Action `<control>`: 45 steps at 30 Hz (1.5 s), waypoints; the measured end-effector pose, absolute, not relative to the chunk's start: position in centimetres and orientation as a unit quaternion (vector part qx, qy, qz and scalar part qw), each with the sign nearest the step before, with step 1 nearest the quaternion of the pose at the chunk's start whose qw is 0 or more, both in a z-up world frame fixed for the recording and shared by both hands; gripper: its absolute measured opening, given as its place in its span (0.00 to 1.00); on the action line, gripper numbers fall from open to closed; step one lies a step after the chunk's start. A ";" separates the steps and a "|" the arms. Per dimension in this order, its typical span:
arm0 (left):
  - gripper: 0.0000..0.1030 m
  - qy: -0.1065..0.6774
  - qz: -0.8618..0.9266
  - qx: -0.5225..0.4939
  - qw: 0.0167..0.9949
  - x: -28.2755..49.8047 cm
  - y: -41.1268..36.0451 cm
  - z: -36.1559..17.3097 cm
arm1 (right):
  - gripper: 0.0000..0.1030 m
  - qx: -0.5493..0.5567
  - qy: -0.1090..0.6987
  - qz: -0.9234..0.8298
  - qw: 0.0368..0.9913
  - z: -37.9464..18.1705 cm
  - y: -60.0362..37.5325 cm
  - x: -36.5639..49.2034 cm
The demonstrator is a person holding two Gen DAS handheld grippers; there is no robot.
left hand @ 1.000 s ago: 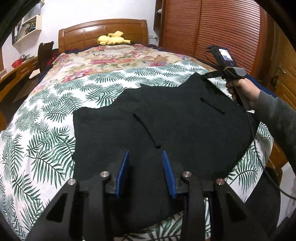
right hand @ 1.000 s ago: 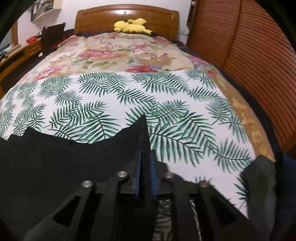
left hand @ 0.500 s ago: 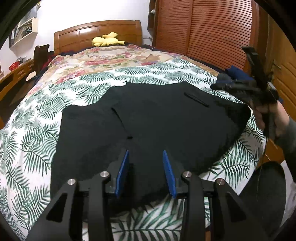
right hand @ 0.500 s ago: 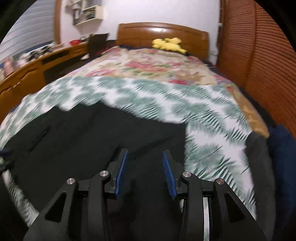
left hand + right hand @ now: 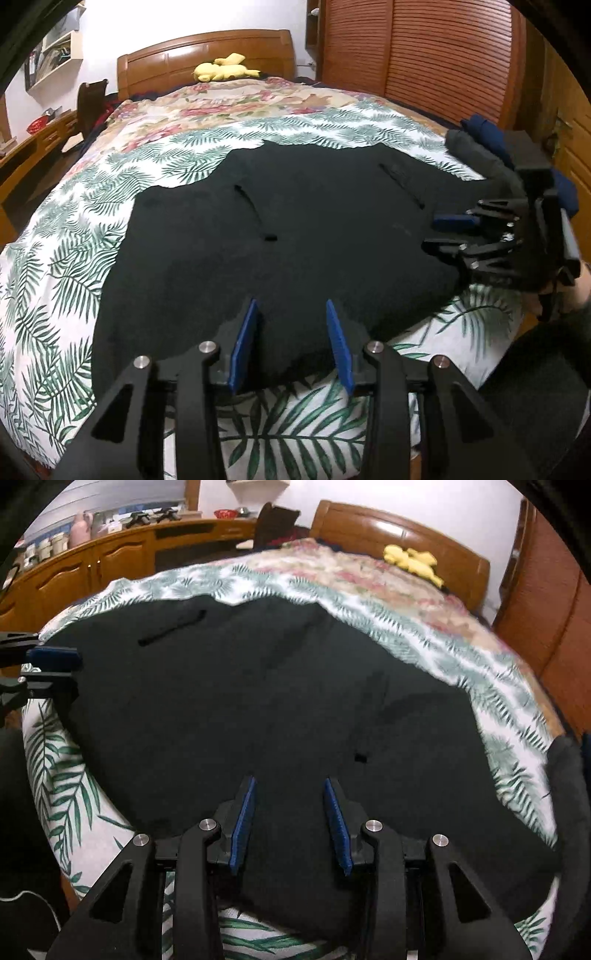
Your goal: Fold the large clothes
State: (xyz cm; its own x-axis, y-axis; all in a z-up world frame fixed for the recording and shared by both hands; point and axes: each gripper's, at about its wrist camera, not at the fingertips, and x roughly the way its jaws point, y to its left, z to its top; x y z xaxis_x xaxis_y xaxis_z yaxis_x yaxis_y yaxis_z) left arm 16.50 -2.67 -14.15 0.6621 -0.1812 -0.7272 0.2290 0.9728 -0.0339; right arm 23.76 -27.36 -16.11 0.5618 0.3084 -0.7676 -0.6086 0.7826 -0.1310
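Observation:
A large black garment (image 5: 314,221) lies spread flat on the palm-leaf sheet (image 5: 66,258), with two slit pockets showing. My left gripper (image 5: 291,306) hovers open over the garment's near edge, with only cloth below the blue pads. My right gripper (image 5: 289,781) is open too, above the garment (image 5: 258,683) near its front right edge, and nothing is pinched. In the left wrist view the right gripper (image 5: 439,232) reaches in from the right, held by a hand. The left gripper (image 5: 70,670) shows at the left edge of the right wrist view.
Folded dark grey and navy clothes (image 5: 476,155) are stacked at the bed's right edge. A floral quilt (image 5: 240,99) and a yellow plush toy (image 5: 225,68) lie towards the headboard. Slatted wooden doors (image 5: 424,55) stand on the right, a wooden cabinet (image 5: 92,572) on the left.
The right gripper let go of the garment's far corner, opened, and swung back and down to the near right edge, rolling as it went. The left gripper drew back slightly towards the near edge.

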 end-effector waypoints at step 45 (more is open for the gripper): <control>0.52 0.409 -0.155 0.097 0.894 18.7 -13.3 -14.9 | 0.51 -0.075 0.326 0.180 0.925 -10.8 -40.9 21.5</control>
State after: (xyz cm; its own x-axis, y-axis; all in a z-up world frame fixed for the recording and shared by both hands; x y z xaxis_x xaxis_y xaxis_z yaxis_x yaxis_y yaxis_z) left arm 18.73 -13.31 -14.87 0.6168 -0.1988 -0.7616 0.3569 0.9330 0.0454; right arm 21.47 -40.94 -10.81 0.7228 0.2850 -0.6295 -0.3822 0.9239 -0.0205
